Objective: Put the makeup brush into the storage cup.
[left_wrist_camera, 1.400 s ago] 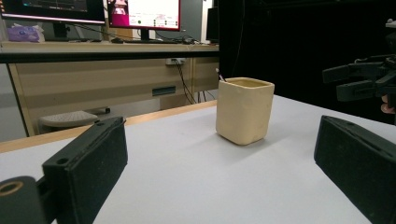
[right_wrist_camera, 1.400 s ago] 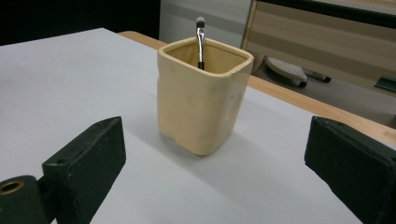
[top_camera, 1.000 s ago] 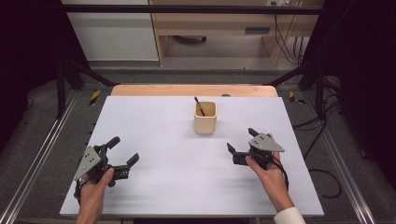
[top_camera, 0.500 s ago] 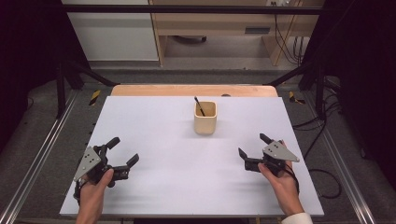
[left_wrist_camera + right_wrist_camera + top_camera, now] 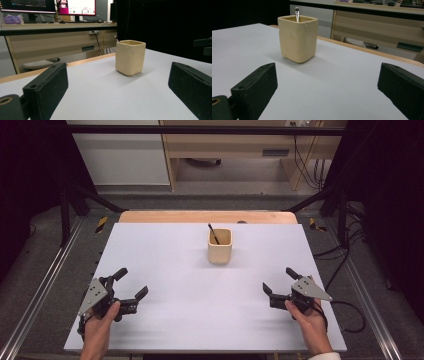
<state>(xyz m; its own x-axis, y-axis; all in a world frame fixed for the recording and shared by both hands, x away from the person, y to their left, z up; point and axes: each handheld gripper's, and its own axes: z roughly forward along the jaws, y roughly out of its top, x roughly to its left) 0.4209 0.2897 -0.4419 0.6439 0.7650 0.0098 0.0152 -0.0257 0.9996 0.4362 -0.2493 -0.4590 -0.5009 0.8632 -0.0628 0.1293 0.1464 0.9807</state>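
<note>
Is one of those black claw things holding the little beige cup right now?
No, the beige cup stands alone mid-table, while the left gripper and the right gripper sit open, well apart from it.

A fixed camera sits high above the near edge of the white table (image 5: pixel 165 270), looking forward and down, taking in the whole tabletop and the floor beyond. Two more cameras ride low, just above the tabletop. One rides the left claw (image 5: pixel 131 286) at the near left, facing forward and right. The other rides the right claw (image 5: pixel 278 281) at the near right, facing forward and left. All three share the cream cup (image 5: pixel 220 246) near the far middle, closer in both claw views.
</note>
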